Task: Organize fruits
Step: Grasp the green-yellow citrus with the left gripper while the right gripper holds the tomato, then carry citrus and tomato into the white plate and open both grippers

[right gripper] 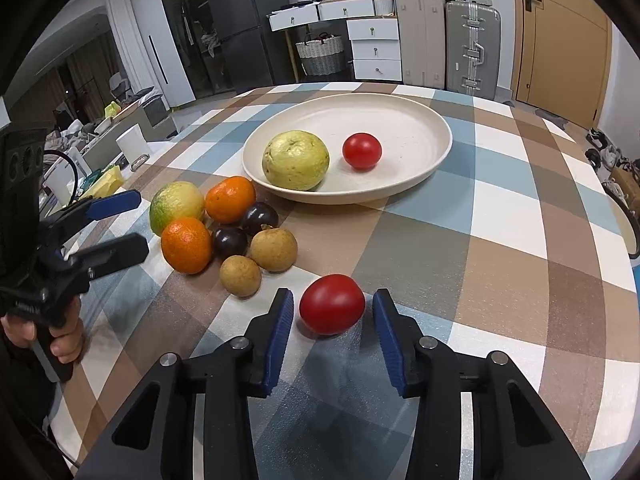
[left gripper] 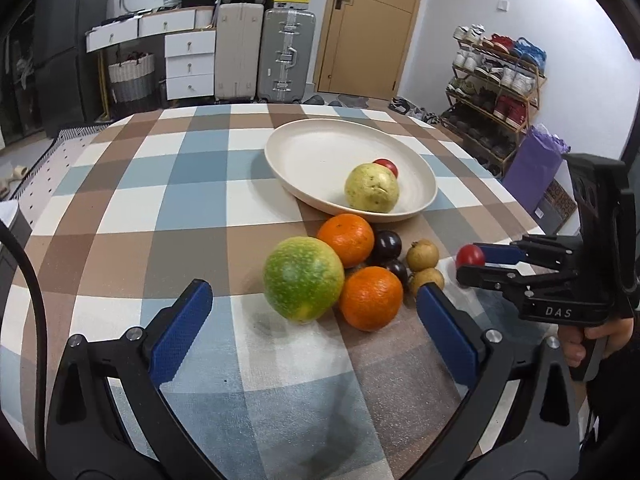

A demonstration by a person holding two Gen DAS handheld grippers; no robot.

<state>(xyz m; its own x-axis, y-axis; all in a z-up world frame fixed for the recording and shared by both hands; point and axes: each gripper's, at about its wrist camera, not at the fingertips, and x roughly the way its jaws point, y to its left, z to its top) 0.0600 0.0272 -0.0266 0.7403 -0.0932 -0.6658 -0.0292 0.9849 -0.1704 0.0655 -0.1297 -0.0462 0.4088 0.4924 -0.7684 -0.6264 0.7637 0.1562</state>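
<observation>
1. On a checked bench, the right hand-held gripper sits with its blue pads on either side of a red tomato, narrow gaps showing on both sides; the tomato rests on the cloth, its long axis running roughly across the jaws
2. Further back, a cream plate holds a yellow-green guava and a second tomato, lying apart from each other
3. Between plate and camera, a pile on the cloth: a green citrus, two oranges, two dark plums and two brown longans, mostly touching
4. From the left wrist view, the left hand-held gripper stands wide, its fingers flanking the near side of the green citrus and an orange without touching either
5. Only the right wrist view shows the second tomato whole; the left one shows it mostly hidden behind the guava
</observation>
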